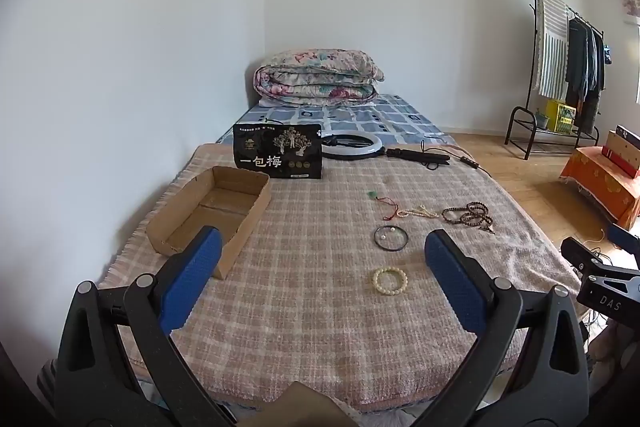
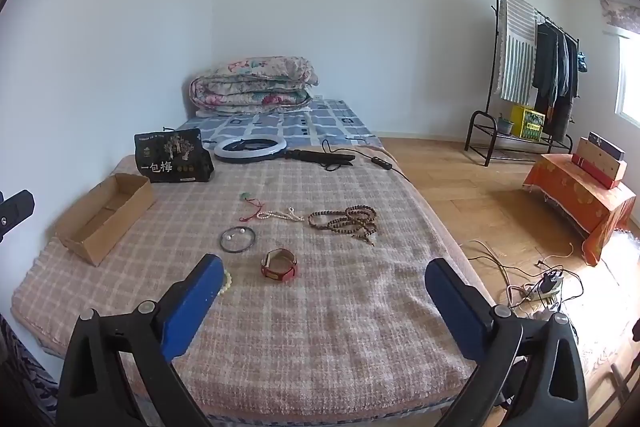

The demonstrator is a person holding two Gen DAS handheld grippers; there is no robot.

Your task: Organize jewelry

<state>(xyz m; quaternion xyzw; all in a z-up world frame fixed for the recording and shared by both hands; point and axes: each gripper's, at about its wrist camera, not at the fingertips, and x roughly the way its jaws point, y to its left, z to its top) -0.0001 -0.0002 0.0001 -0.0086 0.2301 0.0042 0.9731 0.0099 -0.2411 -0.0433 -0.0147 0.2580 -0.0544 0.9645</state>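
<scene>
Jewelry lies on a pink checked blanket (image 1: 304, 291). A cream bead bracelet (image 1: 390, 280), a thin black bangle (image 1: 391, 238), a red cord with a green pendant (image 1: 380, 201), a pale bead string (image 1: 418, 213) and brown wooden beads (image 1: 470, 215) show in the left wrist view. A red bracelet (image 2: 279, 264) shows only in the right wrist view. An open cardboard box (image 1: 212, 217) stands at the left. My left gripper (image 1: 322, 249) is open and empty above the blanket's near part. My right gripper (image 2: 324, 277) is open and empty, short of the red bracelet.
A black snack bag (image 1: 278, 151), a ring light (image 1: 352, 145) with its handle and cable, and a folded floral quilt (image 1: 318, 77) lie farther back. A clothes rack (image 2: 532, 67), an orange-draped stand (image 2: 580, 203) and floor cables (image 2: 532, 279) are at the right.
</scene>
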